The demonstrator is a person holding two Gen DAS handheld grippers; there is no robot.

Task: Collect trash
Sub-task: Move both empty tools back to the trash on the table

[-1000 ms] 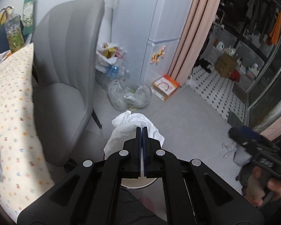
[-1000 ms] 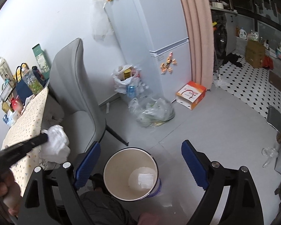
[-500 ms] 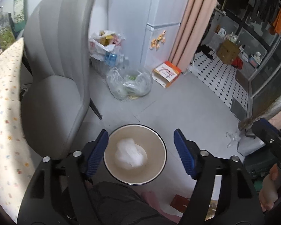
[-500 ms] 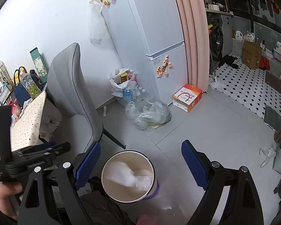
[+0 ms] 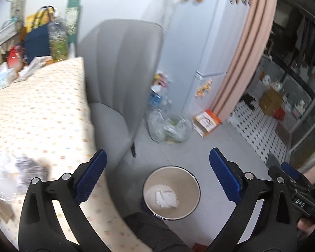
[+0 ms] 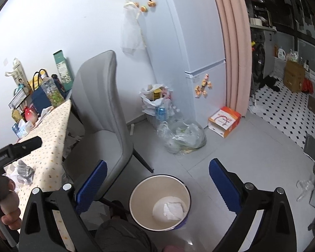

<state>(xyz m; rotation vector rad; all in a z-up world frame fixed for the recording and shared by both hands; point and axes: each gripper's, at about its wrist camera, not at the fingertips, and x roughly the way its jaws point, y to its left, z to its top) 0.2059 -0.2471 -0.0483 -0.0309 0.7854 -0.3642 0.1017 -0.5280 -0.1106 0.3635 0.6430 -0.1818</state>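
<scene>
Holding crumpled paper (image 5: 166,198), round bin (image 5: 196,180) on floor; both tongs (image 5: 157,176) (image 6: 157,185) opening wide, empty.

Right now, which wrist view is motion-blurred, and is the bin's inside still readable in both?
Left wrist view: smeared across the dotted tablecloth and grey chair, sharper at the round beige bin. Right wrist view: crisp throughout; crumpled white paper clear inside.

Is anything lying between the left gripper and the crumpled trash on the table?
Nothing visible. The left gripper, empty with jaws opening, hangs beyond the table edge; the crumpled trash lies unobstructed on the cloth.
</scene>
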